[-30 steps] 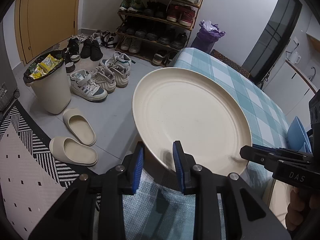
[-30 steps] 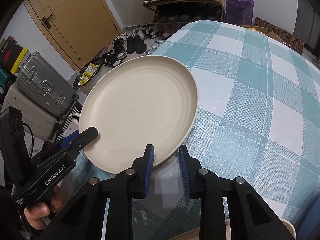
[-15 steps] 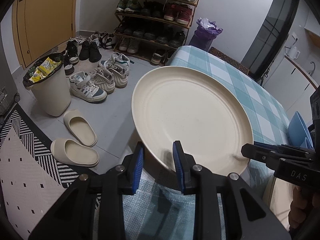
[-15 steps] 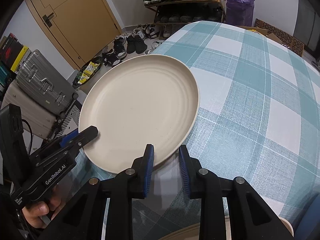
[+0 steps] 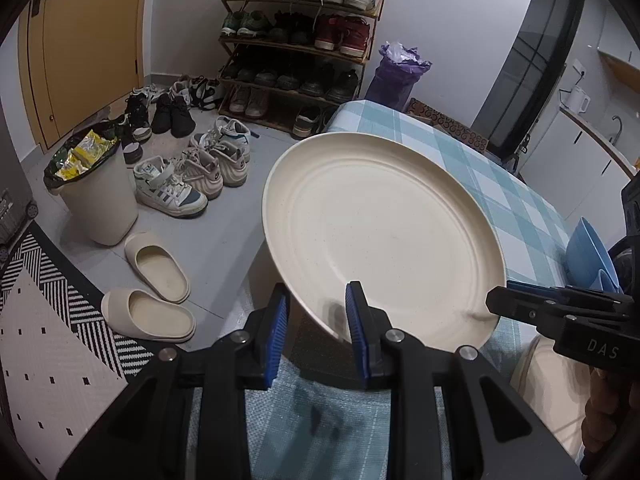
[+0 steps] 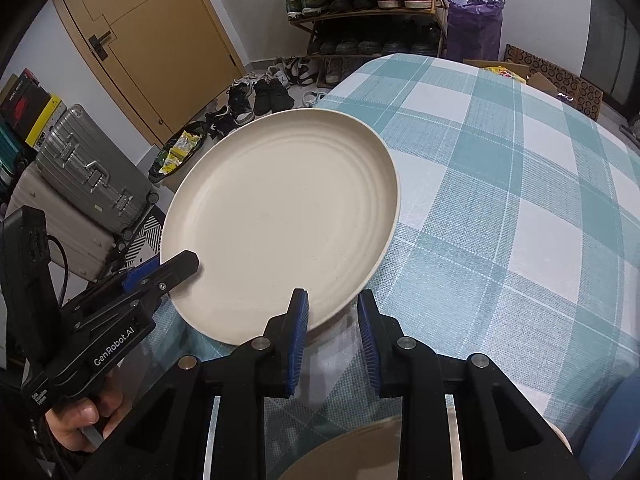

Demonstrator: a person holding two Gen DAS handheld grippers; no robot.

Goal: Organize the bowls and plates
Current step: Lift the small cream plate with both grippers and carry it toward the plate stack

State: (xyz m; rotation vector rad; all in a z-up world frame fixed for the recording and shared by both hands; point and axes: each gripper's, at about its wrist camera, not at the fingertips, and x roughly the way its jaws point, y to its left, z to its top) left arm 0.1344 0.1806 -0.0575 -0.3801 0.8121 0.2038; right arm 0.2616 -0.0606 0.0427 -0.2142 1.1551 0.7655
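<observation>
A large cream plate (image 5: 384,236) is held up, tilted, over the near corner of the checked table (image 6: 500,184). My left gripper (image 5: 318,312) is shut on its near rim, one pad above and one below. My right gripper (image 6: 332,320) is shut on the plate's (image 6: 280,216) other near rim. Each gripper shows in the other's view: the right one at the right (image 5: 560,312), the left one at the lower left (image 6: 160,276). Blue bowls (image 5: 588,256) stand at the table's right edge. Another cream dish (image 5: 556,384) lies below the right gripper.
On the floor to the left stand a white bin (image 5: 96,192), slippers (image 5: 156,264), sneakers (image 5: 192,180) and a shoe rack (image 5: 296,40). Suitcases (image 6: 88,184) stand by the yellow door (image 6: 148,40). A patterned rug (image 5: 52,336) lies at lower left.
Both grippers have lifted the plate slightly and tipped it a little; the floor and table have shifted down in the views. The grips are unchanged.
</observation>
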